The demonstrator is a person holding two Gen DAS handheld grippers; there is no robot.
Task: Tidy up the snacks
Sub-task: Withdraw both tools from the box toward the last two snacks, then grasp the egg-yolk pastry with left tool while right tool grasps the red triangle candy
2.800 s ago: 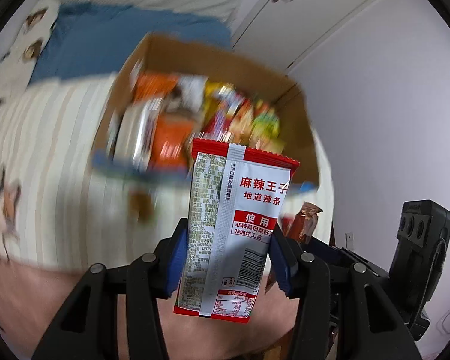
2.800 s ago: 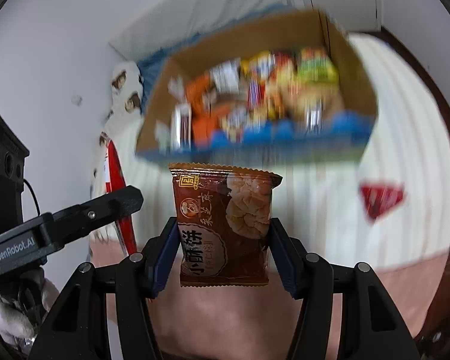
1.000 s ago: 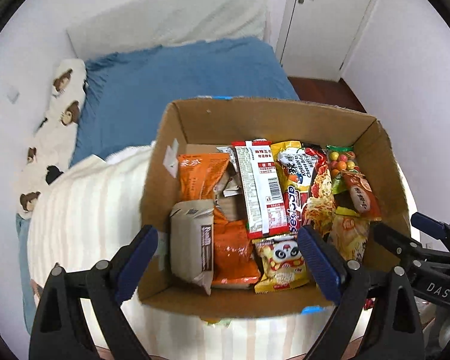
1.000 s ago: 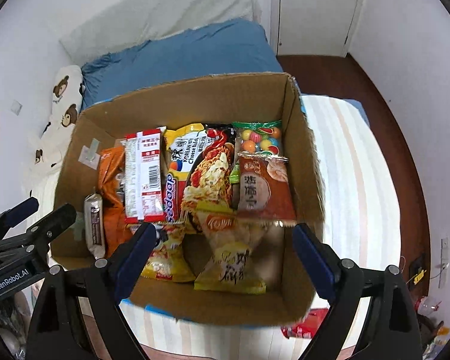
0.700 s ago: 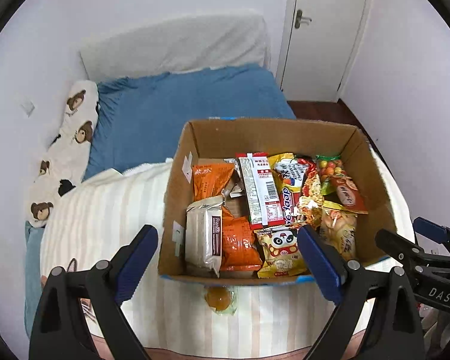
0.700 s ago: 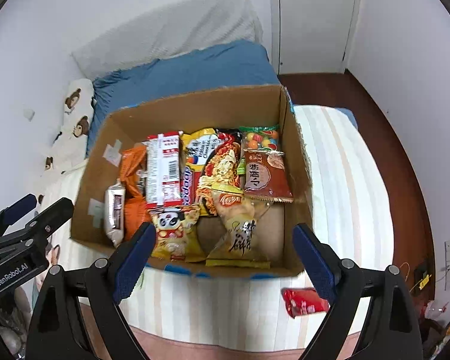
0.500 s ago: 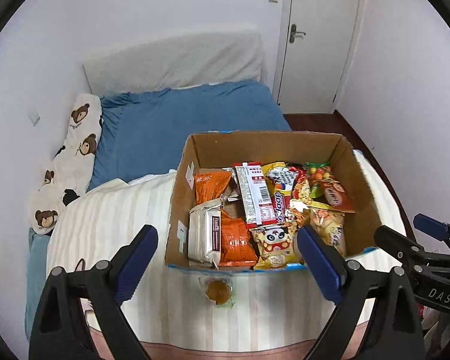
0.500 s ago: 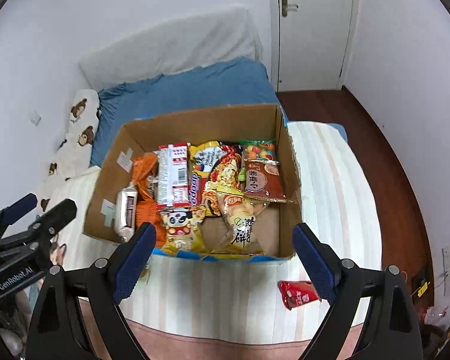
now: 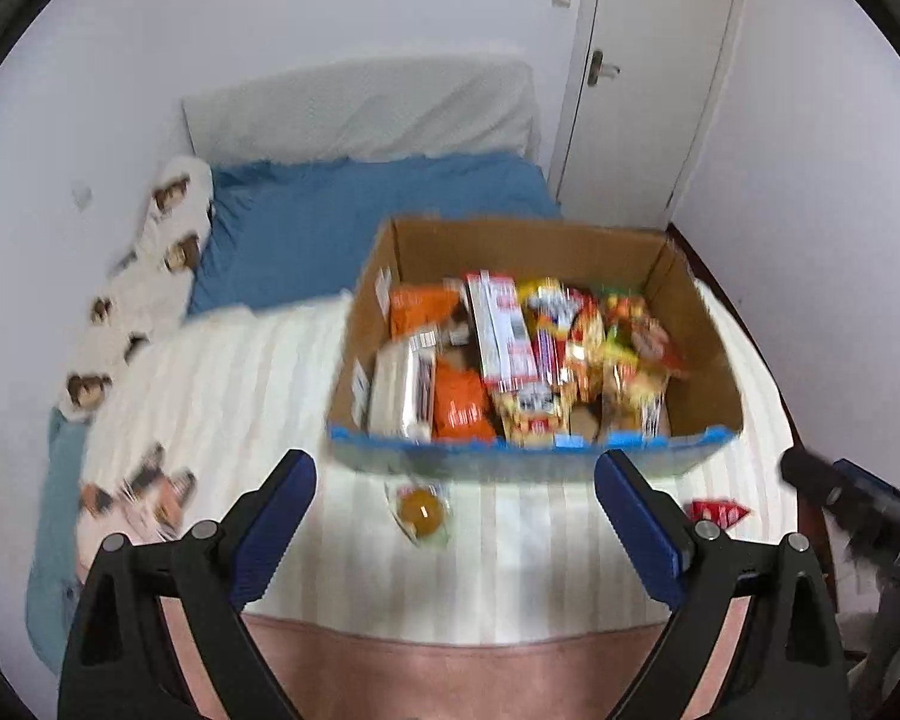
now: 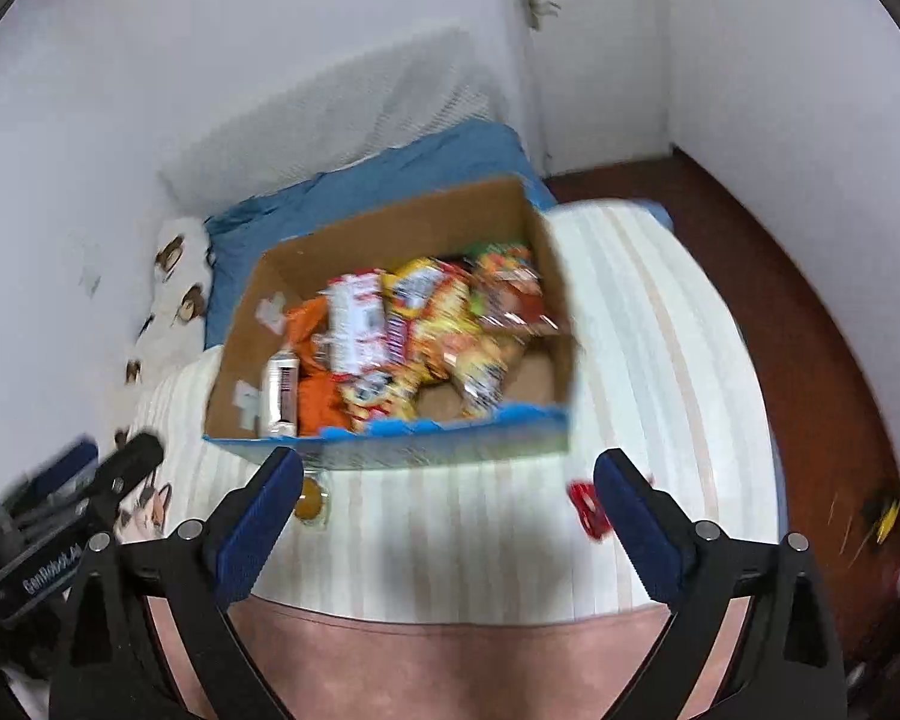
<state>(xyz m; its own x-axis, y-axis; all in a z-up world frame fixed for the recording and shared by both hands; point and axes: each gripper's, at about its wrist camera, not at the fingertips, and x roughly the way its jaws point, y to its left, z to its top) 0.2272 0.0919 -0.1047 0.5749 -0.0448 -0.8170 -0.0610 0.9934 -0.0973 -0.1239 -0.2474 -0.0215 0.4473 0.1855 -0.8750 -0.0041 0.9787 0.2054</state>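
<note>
A cardboard box [image 9: 708, 354] with a blue front edge stands on the striped bed cover, filled with several snack packets [image 9: 498, 330]. It also shows in the right wrist view [image 10: 246, 324]. A clear packet with an orange sweet [image 9: 421, 510] lies on the cover in front of the box, also in the right wrist view [image 10: 311, 501]. A small red packet [image 9: 717, 513] lies at front right, also in the right wrist view [image 10: 588, 507]. My left gripper [image 9: 455, 516] and right gripper [image 10: 447, 510] are both open, empty and held back from the box.
The bed has a blue sheet [image 9: 354, 222], a white pillow [image 9: 360, 114] and a bear-print pillow [image 9: 144, 288] by the left wall. A white door [image 9: 642, 72] and dark wood floor [image 10: 810, 324] lie to the right. The pink bed edge [image 9: 450, 672] is nearest.
Both grippers let go of their packets, which now lie in the box, and opened. Both have since pulled back and up from the box, which looks smaller; the views are blurred by motion.
</note>
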